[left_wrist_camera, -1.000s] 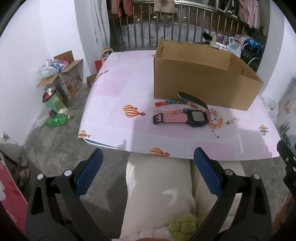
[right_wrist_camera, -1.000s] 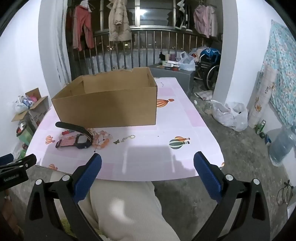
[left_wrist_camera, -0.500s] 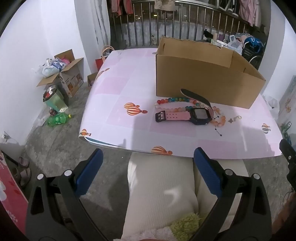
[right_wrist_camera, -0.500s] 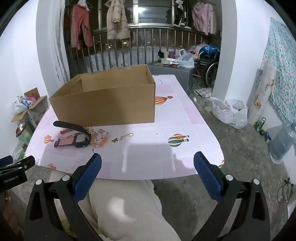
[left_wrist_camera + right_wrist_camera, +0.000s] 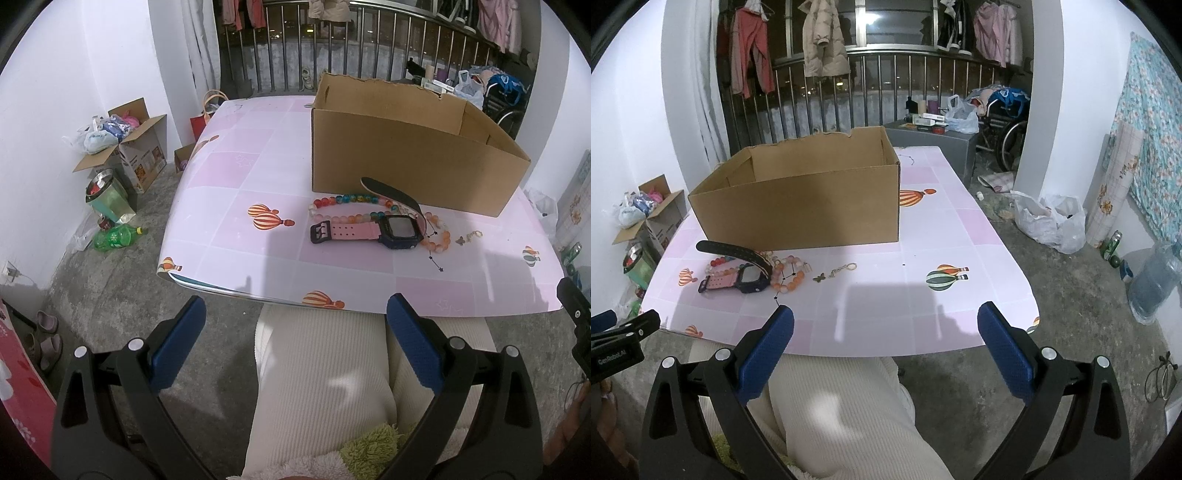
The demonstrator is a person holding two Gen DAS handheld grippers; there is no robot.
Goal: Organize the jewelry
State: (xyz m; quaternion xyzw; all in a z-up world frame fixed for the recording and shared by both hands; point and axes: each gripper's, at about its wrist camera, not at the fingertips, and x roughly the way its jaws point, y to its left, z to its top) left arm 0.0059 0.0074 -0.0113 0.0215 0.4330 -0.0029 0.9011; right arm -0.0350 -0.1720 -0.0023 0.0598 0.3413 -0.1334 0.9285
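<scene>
A pink-strapped watch (image 5: 369,232) (image 5: 738,279) lies on the pink table (image 5: 258,206) (image 5: 923,229), in front of an open cardboard box (image 5: 406,158) (image 5: 798,206). Around it lie a multicoloured bead bracelet (image 5: 343,201), an orange bead bracelet (image 5: 439,236) (image 5: 792,280), a black strap (image 5: 391,192) (image 5: 735,251) and a small butterfly charm with chain (image 5: 467,237) (image 5: 834,273). My left gripper (image 5: 293,314) and right gripper (image 5: 884,325) are both open and empty, held short of the table's near edge above a person's lap.
A person's cream-trousered legs (image 5: 325,387) (image 5: 842,413) sit under both grippers. On the floor left stand an open carton (image 5: 122,144), a metal bin (image 5: 107,199) and a green bottle (image 5: 114,236). Right are plastic bags (image 5: 1049,221) and a water jug (image 5: 1152,284).
Both views have risen and drawn slightly nearer the table, so the box and jewelry sit a little lower and larger. Both grippers stay open; nothing on the table moved.
</scene>
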